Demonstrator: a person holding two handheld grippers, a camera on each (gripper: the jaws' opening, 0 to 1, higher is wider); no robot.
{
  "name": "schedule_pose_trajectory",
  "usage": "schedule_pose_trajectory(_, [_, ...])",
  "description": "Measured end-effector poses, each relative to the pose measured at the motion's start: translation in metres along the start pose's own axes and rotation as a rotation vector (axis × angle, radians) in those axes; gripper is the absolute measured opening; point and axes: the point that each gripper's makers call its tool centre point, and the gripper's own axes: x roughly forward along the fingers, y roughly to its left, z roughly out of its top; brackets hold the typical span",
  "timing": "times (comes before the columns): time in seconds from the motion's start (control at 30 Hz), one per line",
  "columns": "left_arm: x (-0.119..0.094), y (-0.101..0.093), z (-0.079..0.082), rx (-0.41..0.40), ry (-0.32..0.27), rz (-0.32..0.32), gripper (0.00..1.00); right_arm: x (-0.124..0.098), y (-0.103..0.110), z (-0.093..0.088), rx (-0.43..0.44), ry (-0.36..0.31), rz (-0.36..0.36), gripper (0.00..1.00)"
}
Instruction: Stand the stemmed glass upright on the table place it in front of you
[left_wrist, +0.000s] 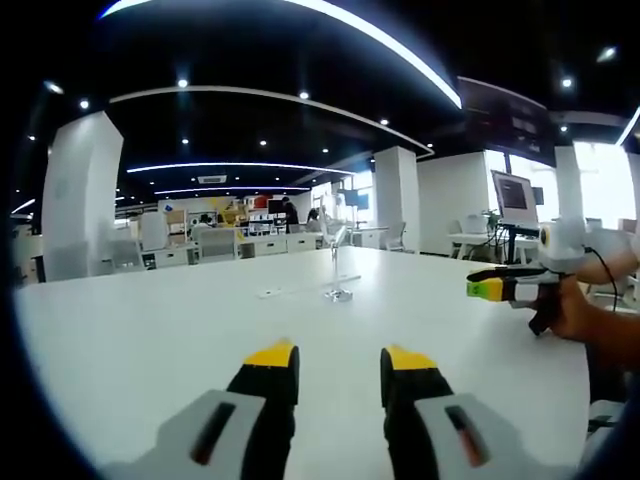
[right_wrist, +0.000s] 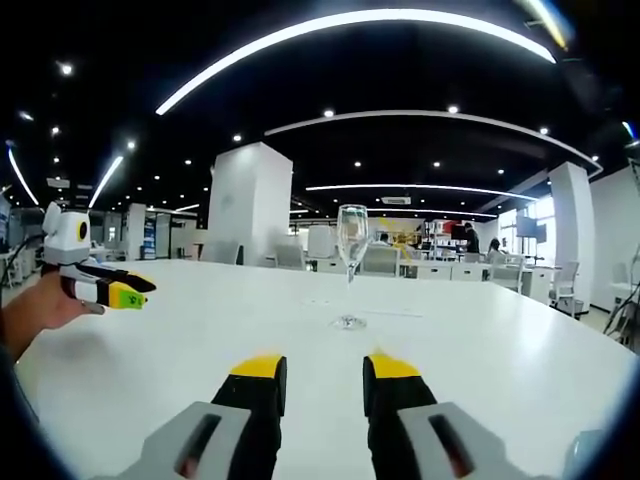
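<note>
Stemmed glass already stands upright on the white bench, stem vertical, foot flat, nothing touching it. From the right hand-held gripper it sits straight ahead, near, just past the jaw tips; jaws apart, empty. From the left hand-held gripper the glass is also dead ahead but well apart, small and far up the bench; jaws apart, empty. Right one is clearly nearer. Judgement: uprighting looks done, any leftover nudge toward the person falls to the right side, closing on the vertical stem
</note>
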Motion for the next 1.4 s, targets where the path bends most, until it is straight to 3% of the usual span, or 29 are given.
schedule_pose_trajectory(0.7, [-0.003,0.002,-0.005,-0.010,-0.003,0.010,0.33,-0.001,0.000,0.001,0.007,-0.007,0.007,0.34])
schedule_pose_trajectory(0.93, [-0.007,-0.001,-0.015,0.023,-0.093,0.002,0.30,-0.002,-0.002,0.004,0.015,-0.021,0.004,0.34])
schedule_pose_trajectory(0.97, [-0.007,-0.002,-0.012,0.025,-0.084,0.003,0.30,-0.003,-0.002,0.005,0.015,-0.024,0.002,0.34])
schedule_pose_trajectory(1.0, [-0.008,-0.002,-0.001,0.039,-0.143,0.007,0.29,-0.004,-0.003,0.005,0.016,-0.028,-0.002,0.34])
schedule_pose_trajectory(1.03, [-0.008,-0.004,0.000,0.028,-0.149,0.000,0.29,-0.005,-0.003,0.007,0.015,-0.033,-0.005,0.34])
schedule_pose_trajectory(1.4, [-0.004,-0.007,-0.008,0.040,-0.106,-0.003,0.29,-0.007,-0.003,0.011,0.012,-0.053,-0.012,0.34])
